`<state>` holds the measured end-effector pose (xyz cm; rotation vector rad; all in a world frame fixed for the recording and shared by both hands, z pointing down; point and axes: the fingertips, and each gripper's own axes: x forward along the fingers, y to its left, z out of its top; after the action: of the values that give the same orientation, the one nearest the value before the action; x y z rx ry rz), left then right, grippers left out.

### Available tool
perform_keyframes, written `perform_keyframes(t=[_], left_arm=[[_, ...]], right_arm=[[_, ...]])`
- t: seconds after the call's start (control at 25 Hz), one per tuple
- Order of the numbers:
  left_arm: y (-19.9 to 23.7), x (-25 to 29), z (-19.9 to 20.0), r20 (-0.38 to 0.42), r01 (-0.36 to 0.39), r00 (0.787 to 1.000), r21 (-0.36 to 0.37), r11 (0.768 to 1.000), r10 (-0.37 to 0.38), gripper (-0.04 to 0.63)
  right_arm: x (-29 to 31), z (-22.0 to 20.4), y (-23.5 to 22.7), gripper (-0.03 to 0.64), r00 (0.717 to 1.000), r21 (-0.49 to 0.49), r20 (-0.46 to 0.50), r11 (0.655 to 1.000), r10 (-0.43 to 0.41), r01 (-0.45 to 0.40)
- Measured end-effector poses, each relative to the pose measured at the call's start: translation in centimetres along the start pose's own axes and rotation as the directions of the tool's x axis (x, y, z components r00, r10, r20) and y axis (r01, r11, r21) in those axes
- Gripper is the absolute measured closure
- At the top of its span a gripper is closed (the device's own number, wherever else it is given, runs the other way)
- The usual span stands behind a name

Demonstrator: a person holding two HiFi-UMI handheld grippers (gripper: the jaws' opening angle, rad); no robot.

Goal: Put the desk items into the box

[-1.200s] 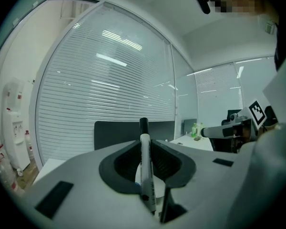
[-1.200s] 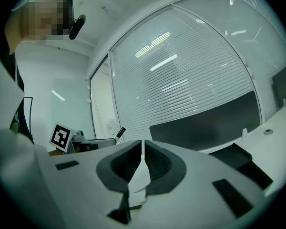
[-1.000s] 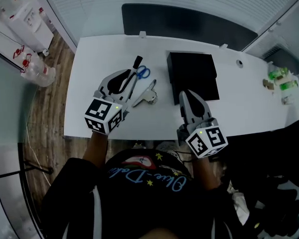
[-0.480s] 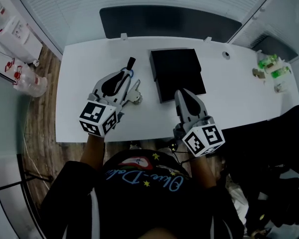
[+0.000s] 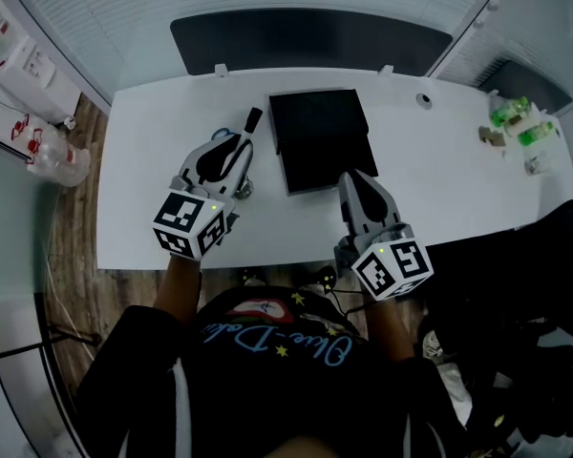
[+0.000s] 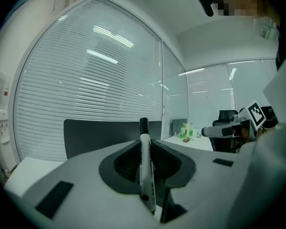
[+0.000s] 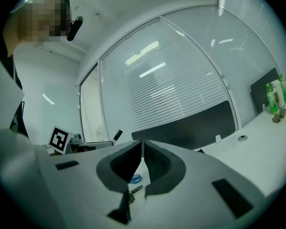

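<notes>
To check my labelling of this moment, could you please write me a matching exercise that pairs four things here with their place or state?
Things:
1. marker
2. black box
3. right tongs
4. green bottles

Places or states:
A. at the right end of the desk
B. shut, with nothing between them
C. clamped in the left tongs
D. on the middle of the desk

Pairs: 1-C; 2-D; 3-B; 4-A
</notes>
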<state>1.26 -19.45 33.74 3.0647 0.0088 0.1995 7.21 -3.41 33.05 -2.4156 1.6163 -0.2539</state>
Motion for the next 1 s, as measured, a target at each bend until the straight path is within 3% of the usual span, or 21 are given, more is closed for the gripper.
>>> perform_keyframes(t=[1.0], left_arm=[[-6.7,6.1,0.6,-0.037,-0.011,0.999,0.043,0.999,0.012,0.522]], right_arm=[[-3.5,2.5,-8.3,0.595,0.999,0.045,0.034,0.999,0.019,-0.021]])
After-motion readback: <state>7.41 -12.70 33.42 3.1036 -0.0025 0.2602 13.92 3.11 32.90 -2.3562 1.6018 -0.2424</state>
